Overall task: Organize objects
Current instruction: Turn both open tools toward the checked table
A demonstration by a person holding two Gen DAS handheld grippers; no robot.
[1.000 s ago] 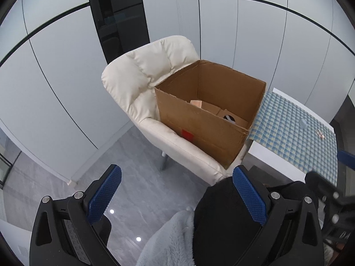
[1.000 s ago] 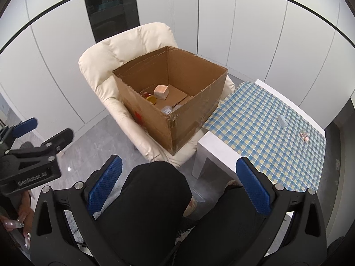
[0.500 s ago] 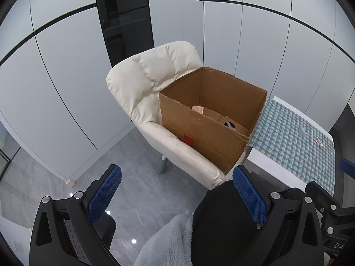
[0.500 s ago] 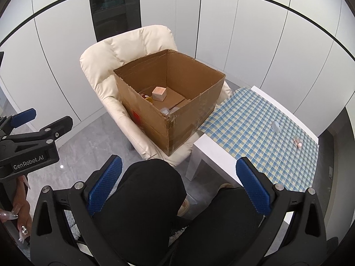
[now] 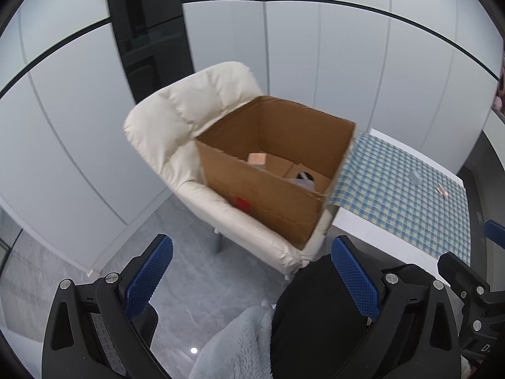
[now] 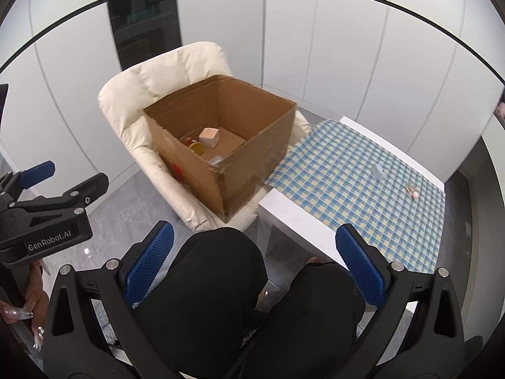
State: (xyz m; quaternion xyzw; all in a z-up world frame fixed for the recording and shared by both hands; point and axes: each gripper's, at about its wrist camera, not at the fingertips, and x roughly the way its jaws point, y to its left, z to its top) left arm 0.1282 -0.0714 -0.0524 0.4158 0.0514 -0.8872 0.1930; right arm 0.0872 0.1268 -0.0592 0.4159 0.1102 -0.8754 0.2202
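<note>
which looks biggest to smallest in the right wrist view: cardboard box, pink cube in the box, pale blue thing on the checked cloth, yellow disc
1. cardboard box, by far the largest
2. pink cube
3. yellow disc and pale blue thing: these look about alike, and the disc is partly hidden by the box wall, so I won't rank them.

cream armchair (image 6: 148, 94) – padded | grey tile floor (image 5: 176, 262) | white wall panels (image 6: 331, 47) – dark seams

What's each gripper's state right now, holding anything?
Left gripper: open, holding nothing.
Right gripper: open, holding nothing.
</note>
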